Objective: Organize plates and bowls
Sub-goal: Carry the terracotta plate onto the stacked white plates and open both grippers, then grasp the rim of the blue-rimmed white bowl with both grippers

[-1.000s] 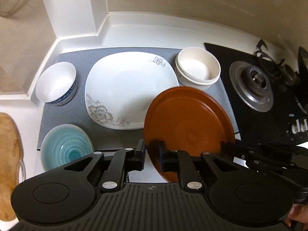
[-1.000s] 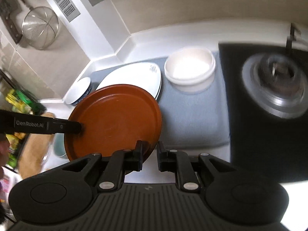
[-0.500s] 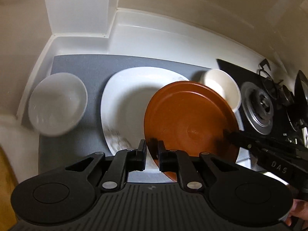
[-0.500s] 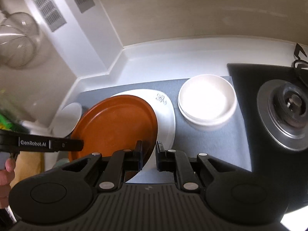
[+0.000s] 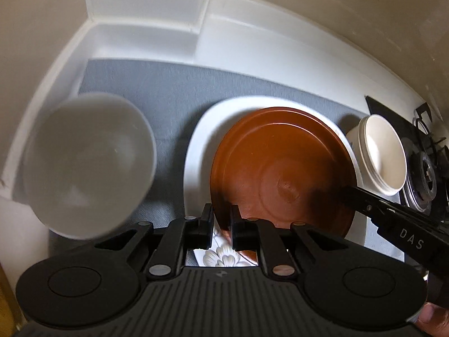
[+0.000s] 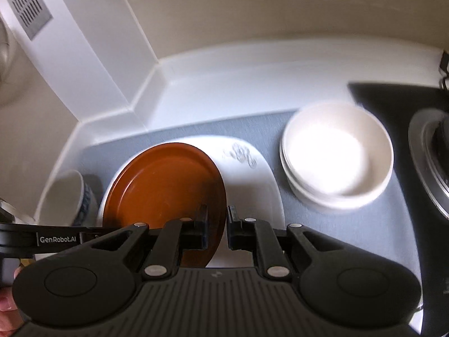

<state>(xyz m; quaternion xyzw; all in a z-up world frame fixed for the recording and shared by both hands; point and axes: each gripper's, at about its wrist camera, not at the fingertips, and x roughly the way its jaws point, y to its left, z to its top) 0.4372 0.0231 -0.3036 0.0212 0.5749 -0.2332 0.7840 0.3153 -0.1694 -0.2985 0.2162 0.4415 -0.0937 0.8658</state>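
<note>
Bowls and plates are spread over a grey mat (image 5: 174,90) on the white counter (image 5: 252,42), tucked into a corner of the kitchen. Going left to right in the left wrist view: a white bowl (image 5: 87,163) sits at the mat's left end, blurry, and in the right wrist view you can make out a blue pattern on its outside. Next to it is a big white plate (image 5: 196,151) with a flower print near its front edge. The brown plate (image 5: 280,174) is right over that white plate, covering most of its right side; I can't tell if it's resting on it or just above it.

Both sets of tongs are clamped on the brown plate. The left tongs (image 5: 221,224) pinch its near-left rim, with the two pads closed tight on the edge. The right tongs (image 6: 217,224) grip the opposite rim, and in the left wrist view they show up as a black arm reaching in from the right onto the plate. A bit of a hand shows at the bottom corner there.

Further right, just beside the white plate but not touching it as far as I can see, is a stack of cream bowls (image 6: 336,157) nested together. Past the mat's right end there's a black stove (image 5: 421,168) with a round burner.
</note>
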